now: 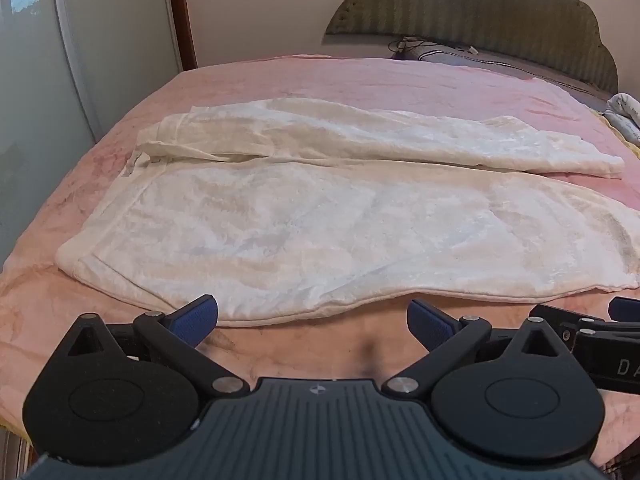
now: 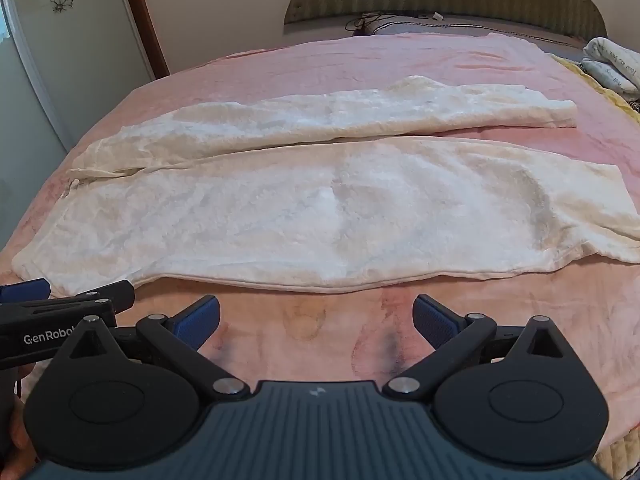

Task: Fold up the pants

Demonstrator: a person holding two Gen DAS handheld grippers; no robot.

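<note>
The cream pants (image 1: 304,216) lie flat across the pink blanket (image 1: 360,80) on the bed, waist toward the left, both legs running to the right. The far leg (image 2: 340,116) lies alongside the near one (image 2: 320,208), the two touching for most of their length and parting slightly at the cuffs, where a strip of blanket shows between them. The left tongs (image 1: 312,320) are spread wide, blue pads (image 1: 196,318) apart with nothing between them, held just short of the near edge of the pants. The right tongs (image 2: 316,320) are likewise spread and hold nothing, also near that edge, over bare blanket. In the right wrist view the left tongs (image 2: 60,292) show at the left edge, beside the waist end; in the left wrist view the right tongs (image 1: 600,316) show at the right edge. A padded headboard (image 1: 480,8) stands at the far end of the bed, with a grey pillow (image 1: 500,60) below it and rolled printed bedding (image 2: 608,64) at the far right. A wardrobe door (image 2: 48,40) with flower prints stands left of the bed.
</note>
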